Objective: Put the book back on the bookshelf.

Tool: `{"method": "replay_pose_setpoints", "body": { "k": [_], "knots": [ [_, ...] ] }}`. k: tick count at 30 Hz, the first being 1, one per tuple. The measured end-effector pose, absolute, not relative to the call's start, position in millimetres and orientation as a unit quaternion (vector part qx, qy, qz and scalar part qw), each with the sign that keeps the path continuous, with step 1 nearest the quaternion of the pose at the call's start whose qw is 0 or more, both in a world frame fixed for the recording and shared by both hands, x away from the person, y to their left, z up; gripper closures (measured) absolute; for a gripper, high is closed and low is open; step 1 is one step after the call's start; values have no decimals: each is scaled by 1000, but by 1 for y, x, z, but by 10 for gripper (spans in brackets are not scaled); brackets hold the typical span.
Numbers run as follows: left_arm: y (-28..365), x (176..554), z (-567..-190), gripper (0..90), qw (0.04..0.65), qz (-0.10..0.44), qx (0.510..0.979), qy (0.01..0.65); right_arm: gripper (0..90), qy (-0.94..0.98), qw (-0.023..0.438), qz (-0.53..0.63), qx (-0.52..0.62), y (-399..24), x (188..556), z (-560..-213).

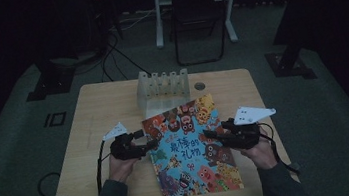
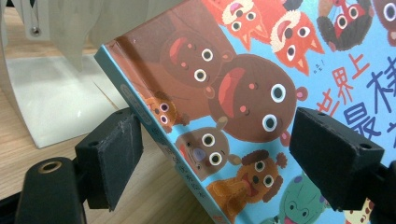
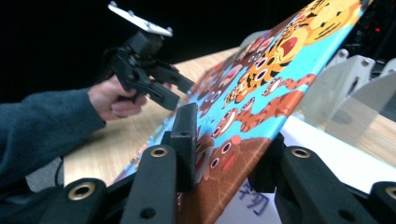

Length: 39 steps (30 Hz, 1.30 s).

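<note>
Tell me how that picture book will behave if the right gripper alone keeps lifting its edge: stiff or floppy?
Probably stiff: the book tilts up as one flat board in the right gripper, with no sag showing. Its cover looks glossy, so it may slip in the pinch. The left gripper straddles the spine edge with open jaws; closing there should steady it.

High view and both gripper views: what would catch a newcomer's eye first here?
The bright picture book with cartoon animals, mid-table and lifted on its right side, stands out in the dim room. The right tool is clamped on its edge, while the left tool straddles the spine with open jaws. Behind the book stands a pale slotted rack.
</note>
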<state>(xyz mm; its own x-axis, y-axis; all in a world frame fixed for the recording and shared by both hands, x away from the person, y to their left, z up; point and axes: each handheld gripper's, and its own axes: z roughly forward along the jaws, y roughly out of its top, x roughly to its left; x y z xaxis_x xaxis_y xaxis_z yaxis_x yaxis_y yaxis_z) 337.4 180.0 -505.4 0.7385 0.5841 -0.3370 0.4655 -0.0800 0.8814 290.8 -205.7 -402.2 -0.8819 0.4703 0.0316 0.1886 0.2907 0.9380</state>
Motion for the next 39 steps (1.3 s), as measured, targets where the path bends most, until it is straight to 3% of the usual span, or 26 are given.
{"method": "replay_pose_setpoints", "body": {
  "k": [13, 28, 39],
  "knots": [
    [178, 330, -489, 217, 587, 78, 726, 350, 699, 798, 106, 553, 214, -219, 296, -402],
    [176, 321, -464, 230, 603, 105, 721, 324, 643, 794, 111, 543, 251, -237, 307, -414],
    [175, 308, -442, 319, 618, 148, 710, 302, 624, 787, 128, 543, 264, -243, 311, -420]
  ]
}}
